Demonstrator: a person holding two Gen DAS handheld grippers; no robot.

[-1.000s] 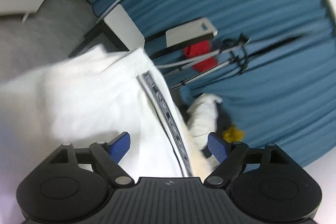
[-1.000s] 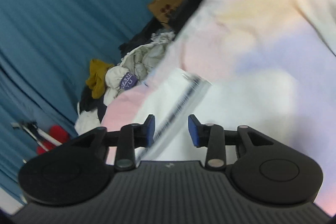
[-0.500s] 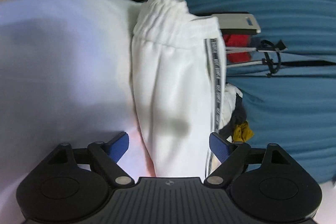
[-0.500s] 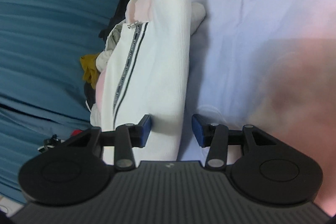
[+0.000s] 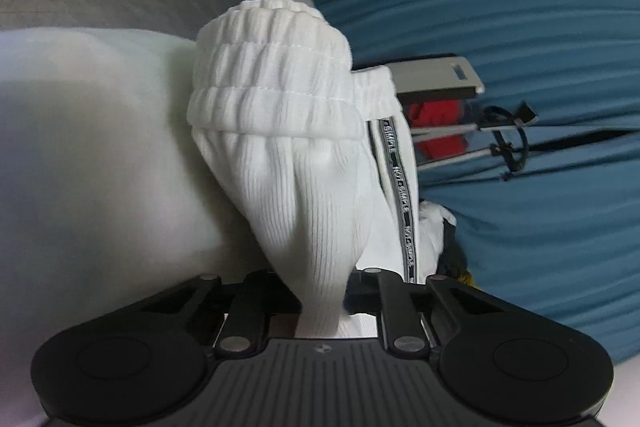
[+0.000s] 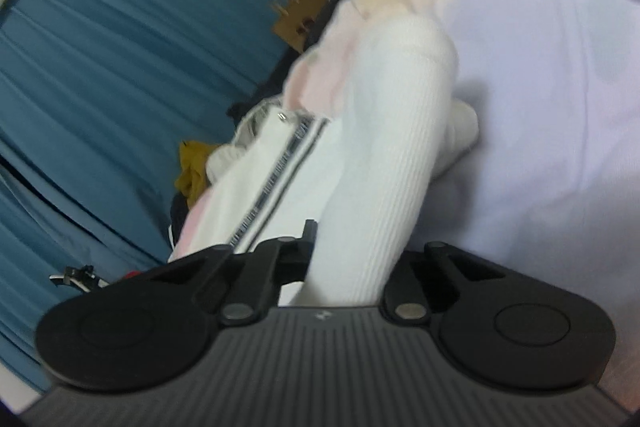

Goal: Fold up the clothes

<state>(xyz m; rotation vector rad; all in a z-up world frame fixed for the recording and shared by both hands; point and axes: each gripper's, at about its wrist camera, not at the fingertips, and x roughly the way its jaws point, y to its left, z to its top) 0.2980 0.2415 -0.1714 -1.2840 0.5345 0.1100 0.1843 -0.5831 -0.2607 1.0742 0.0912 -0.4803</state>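
Left wrist: left gripper [image 5: 322, 301] pinches white trousers [image 5: 304, 163]; right gripper [image 6: 348, 267] likewise

Ribbed white knit trousers [image 5: 304, 187] with a woven lettered side stripe [image 5: 400, 195], matt black plastic left gripper [image 5: 322, 301], pleated blue cloth curtain [image 5: 520, 27].
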